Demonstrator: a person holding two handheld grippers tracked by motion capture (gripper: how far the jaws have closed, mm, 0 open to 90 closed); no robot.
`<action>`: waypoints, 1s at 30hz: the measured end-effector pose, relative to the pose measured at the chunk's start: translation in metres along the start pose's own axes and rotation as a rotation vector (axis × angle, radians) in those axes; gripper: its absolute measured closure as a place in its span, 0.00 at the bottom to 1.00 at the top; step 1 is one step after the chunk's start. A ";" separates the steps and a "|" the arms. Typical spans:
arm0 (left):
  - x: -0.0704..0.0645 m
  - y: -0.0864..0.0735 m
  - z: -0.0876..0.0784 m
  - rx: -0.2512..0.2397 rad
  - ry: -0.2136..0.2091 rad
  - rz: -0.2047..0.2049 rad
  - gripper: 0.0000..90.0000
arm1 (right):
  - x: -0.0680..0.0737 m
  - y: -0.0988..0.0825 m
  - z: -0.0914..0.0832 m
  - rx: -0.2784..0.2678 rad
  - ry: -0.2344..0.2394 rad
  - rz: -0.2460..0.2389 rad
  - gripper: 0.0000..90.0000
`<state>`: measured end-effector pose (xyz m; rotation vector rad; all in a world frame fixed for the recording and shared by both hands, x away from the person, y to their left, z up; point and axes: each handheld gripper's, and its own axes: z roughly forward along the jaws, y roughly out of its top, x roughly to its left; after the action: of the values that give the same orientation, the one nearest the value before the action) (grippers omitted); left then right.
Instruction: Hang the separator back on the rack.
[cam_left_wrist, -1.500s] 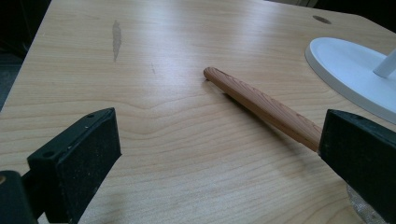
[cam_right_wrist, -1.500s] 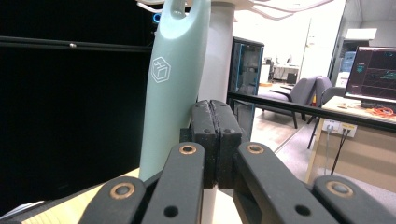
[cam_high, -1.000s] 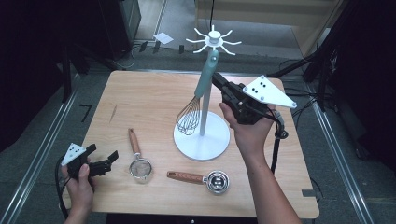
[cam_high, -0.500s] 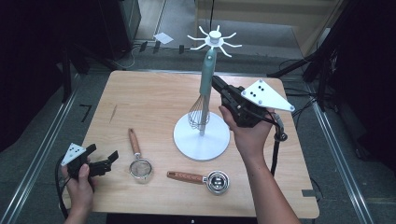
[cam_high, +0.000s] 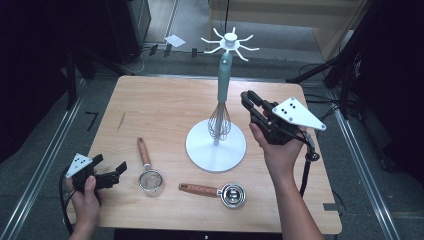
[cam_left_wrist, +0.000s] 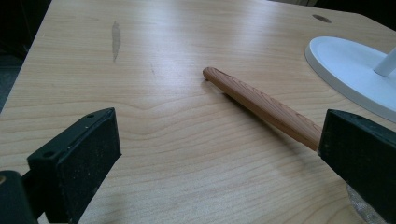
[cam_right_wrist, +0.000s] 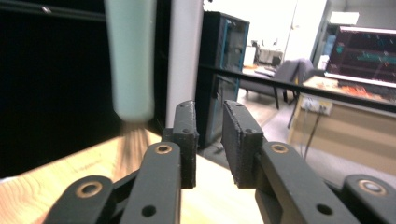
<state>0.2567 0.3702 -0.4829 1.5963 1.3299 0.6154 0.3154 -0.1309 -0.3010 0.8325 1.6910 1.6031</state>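
Observation:
A whisk (cam_high: 220, 121) with a pale teal handle (cam_right_wrist: 130, 60) hangs upright from the top of a white hook stand (cam_high: 230, 39), against its pole (cam_right_wrist: 184, 56). My right gripper (cam_high: 248, 101) is just right of the whisk and apart from it. Its jaws (cam_right_wrist: 210, 140) have just been opening; they stand a little apart with nothing between them. My left gripper (cam_high: 111, 165) rests open at the table's near left corner. Its wide jaws (cam_left_wrist: 217, 158) frame the wooden handle (cam_left_wrist: 261, 105) of a small mesh strainer (cam_high: 150, 178) without touching it.
The stand's round white base (cam_high: 216, 150) sits mid-table. A metal measuring cup with a wooden handle (cam_high: 232, 194) lies near the front edge. The far left of the wooden table (cam_high: 150, 105) is bare. Dark floor and metal rails surround the table.
The right gripper held the tilted whisk by its handle at the stand. It has let go and drawn back right and down. The whisk now hangs straight. The left gripper kept still.

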 end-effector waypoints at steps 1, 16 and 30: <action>0.000 0.000 0.000 0.000 -0.001 0.000 0.00 | -0.004 -0.005 -0.002 0.009 -0.004 -0.006 0.82; 0.000 0.000 0.000 0.004 0.002 0.005 0.00 | -0.040 -0.061 -0.032 0.170 0.089 0.089 0.64; 0.001 0.001 0.001 0.012 -0.008 -0.001 0.00 | -0.054 -0.094 -0.052 0.294 0.198 0.099 0.47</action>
<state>0.2587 0.3706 -0.4827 1.6063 1.3311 0.6012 0.3036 -0.2091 -0.3911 0.9374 2.0909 1.5668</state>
